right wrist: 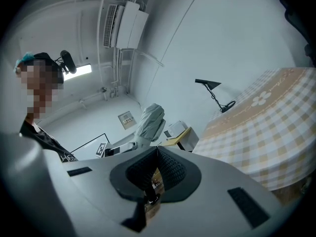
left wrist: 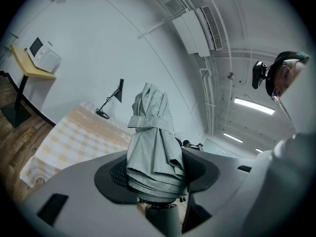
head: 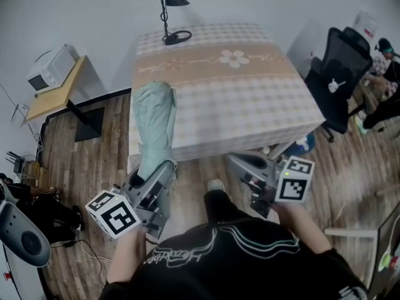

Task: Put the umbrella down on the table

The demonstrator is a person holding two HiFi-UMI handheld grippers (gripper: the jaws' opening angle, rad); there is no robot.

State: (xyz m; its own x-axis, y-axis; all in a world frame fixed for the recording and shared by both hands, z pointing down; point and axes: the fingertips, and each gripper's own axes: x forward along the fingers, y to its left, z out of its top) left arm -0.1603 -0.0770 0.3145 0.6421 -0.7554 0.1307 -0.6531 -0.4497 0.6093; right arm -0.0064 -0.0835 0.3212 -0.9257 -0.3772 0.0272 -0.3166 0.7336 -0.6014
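One folded umbrella [head: 155,120], pale grey-green and bound by its own strap, is gripped at its lower end by the left tongs [head: 155,167]; it is held in the air, slanting away from the person; its far end is seen over the near left corner of the desk [head: 250,99], and it has not been laid there. In the left gripper view the umbrella [left wrist: 154,142] is shown upright between the two pads of the left tongs [left wrist: 157,174], which are clenched against its folds on both sides.

The right tongs [head: 240,164] are held to the right of the umbrella, apart from it, just before the desk's near edge; in the right gripper view the right tongs [right wrist: 157,168] are shown closed, pad tips together, with nothing between them.

One desk is seen, covered by a beige checked cloth printed with one flower [head: 234,58]; one black lamp [head: 170,17] is stood at its far edge. To the left, one smaller wooden desk [head: 59,92] is topped by one white microwave [head: 51,69]; to the right, one black office chair [head: 340,74] is placed on the wooden floor [head: 94,149]. At the bottom of the head view the person's dark top [head: 244,261] is seen.
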